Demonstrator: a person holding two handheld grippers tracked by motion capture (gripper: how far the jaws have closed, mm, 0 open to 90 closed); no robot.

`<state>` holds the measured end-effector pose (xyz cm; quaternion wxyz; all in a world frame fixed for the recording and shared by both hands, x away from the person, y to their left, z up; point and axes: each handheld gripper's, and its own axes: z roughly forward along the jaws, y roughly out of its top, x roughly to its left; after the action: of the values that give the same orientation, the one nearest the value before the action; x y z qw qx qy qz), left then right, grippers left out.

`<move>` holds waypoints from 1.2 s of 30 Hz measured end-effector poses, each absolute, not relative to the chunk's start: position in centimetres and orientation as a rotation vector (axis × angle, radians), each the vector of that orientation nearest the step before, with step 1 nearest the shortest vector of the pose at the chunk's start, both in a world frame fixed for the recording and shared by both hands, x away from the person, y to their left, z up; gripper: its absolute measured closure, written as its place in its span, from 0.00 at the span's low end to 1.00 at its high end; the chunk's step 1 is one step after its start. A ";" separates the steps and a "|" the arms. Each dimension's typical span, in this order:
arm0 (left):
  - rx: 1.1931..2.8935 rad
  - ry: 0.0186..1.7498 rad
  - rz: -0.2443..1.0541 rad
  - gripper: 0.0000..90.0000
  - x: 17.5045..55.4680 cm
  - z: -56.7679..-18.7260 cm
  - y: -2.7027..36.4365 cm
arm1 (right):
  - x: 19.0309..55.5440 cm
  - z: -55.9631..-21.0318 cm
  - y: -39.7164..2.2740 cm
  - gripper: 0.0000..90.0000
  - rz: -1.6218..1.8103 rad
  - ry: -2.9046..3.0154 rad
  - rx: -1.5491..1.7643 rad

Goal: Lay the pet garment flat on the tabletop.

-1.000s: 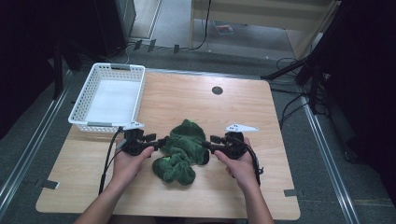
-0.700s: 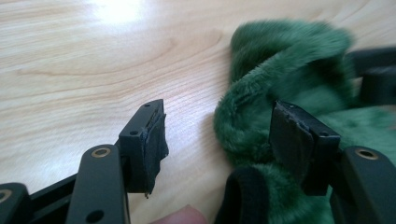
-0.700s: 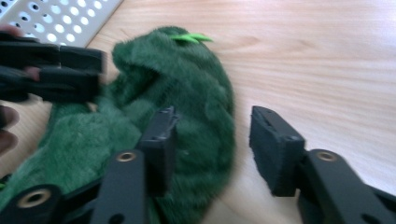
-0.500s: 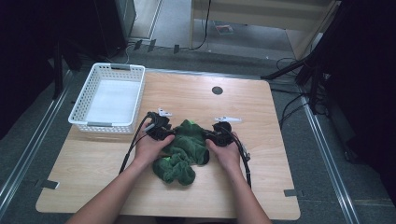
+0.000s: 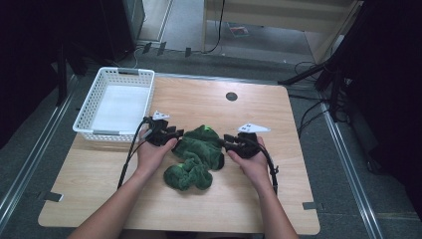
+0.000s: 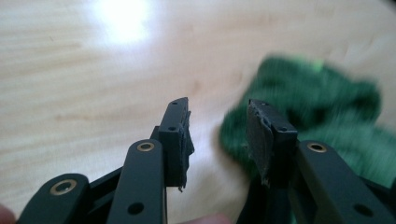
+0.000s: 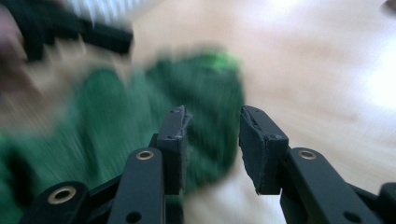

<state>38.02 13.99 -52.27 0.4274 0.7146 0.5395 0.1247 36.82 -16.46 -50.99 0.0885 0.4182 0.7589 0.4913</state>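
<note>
A crumpled dark green cloth (image 5: 198,155) lies in a heap on the wooden table (image 5: 278,119), with a brighter green fold at its far edge. My left gripper (image 5: 177,133) sits at the cloth's upper left edge. Its jaws have just been opening, and in the left gripper view (image 6: 217,126) they stand apart with bare table between them and the cloth (image 6: 322,107) just beyond the right pad. My right gripper (image 5: 223,143) points at the cloth's right edge. Its jaws have also just been opening; the right gripper view (image 7: 212,135) is blurred, with nothing pinched and the cloth (image 7: 140,107) behind.
A white plastic basket (image 5: 115,82) with a white lining stands at the table's far left, just behind my left gripper. A dark round hole (image 5: 231,96) sits near the table's far edge. Dark stands and cables crowd the floor to the right.
Both hands moved from the cloth's sides up and inward to its far part, then drew slightly apart again. The cloth heap stays in place.
</note>
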 end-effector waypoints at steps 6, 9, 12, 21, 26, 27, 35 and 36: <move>1.667 1.452 0.166 0.59 40.4 -52.7 13.9 | 39.0 -51.3 -15.5 0.75 1.398 2.154 1.491; 1.712 1.466 0.174 0.59 40.8 -53.6 13.2 | 39.8 -52.7 -14.4 0.74 1.342 2.168 1.549; 1.820 1.403 0.170 0.59 40.4 -54.1 12.2 | 39.8 -53.7 -13.7 0.71 1.305 2.225 1.569; 2.044 1.233 0.317 0.79 38.6 -53.8 10.1 | 38.3 -54.2 -12.8 0.77 1.220 2.330 1.458; 2.037 1.201 0.355 1.00 38.4 -53.6 10.4 | 37.7 -53.9 -12.3 0.98 1.116 2.401 1.288; 2.028 1.193 0.383 1.00 38.3 -53.3 10.5 | 37.7 -53.6 -12.3 0.98 1.125 2.387 1.274; 1.847 1.254 0.543 0.98 40.2 -50.1 11.1 | 39.6 -48.1 -12.2 0.96 1.233 2.110 1.144; 1.838 1.302 0.548 0.90 40.7 -50.2 11.2 | 40.1 -47.8 -12.0 0.91 1.210 2.082 1.134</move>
<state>40.75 11.17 -50.23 0.4001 0.7266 0.5148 0.2166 40.15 -11.98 -47.80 0.2376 0.4140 0.7597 0.4416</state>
